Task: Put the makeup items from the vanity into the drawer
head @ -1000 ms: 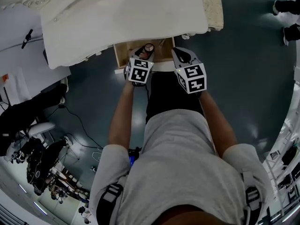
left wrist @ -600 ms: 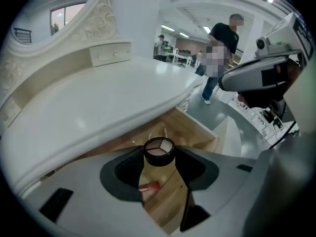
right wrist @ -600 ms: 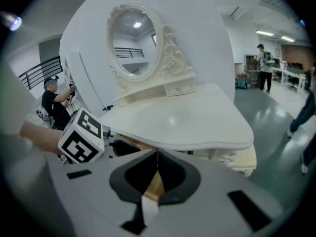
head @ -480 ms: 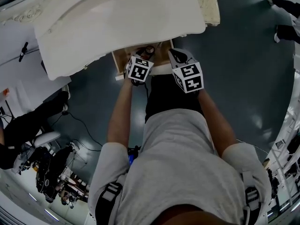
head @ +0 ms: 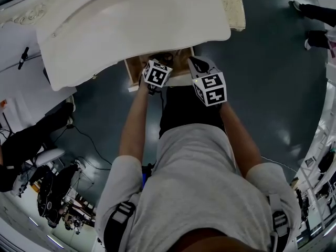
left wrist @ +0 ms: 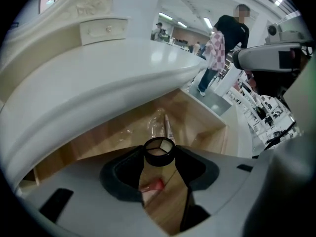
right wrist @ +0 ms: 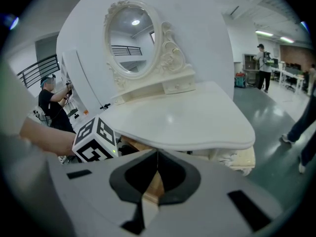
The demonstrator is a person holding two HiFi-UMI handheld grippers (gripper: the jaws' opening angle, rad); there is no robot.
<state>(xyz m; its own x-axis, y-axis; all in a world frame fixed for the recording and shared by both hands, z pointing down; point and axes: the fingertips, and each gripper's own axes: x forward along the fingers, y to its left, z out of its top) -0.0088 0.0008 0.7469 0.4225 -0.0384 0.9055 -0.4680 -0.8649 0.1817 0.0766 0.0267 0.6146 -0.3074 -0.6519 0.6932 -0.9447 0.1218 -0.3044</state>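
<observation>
My left gripper (left wrist: 159, 154) is shut on a small round black-rimmed makeup pot (left wrist: 159, 151) whose top shows three shades. It hangs over the open wooden drawer (left wrist: 210, 117) beneath the white vanity top (left wrist: 98, 83). On the drawer floor lie a clear wrapped item (left wrist: 156, 122), a thin tube (left wrist: 168, 128) and a red-tipped item (left wrist: 151, 185). In the head view the left gripper (head: 160, 62) reaches over the drawer (head: 131, 66). My right gripper (head: 194, 62) sits beside it at the drawer's right end. Its jaws (right wrist: 157, 162) are shut with nothing between them.
An oval mirror (right wrist: 131, 38) in a carved frame stands on the vanity. A cream cloth (head: 233, 4) lies at its right end. A person's feet (head: 315, 14) stand on the floor at the far right. Cables and equipment (head: 52, 188) crowd the floor at the left.
My left gripper has moved forward over the drawer with the pot, which now shows less in the head view. The right gripper has shifted only slightly.
</observation>
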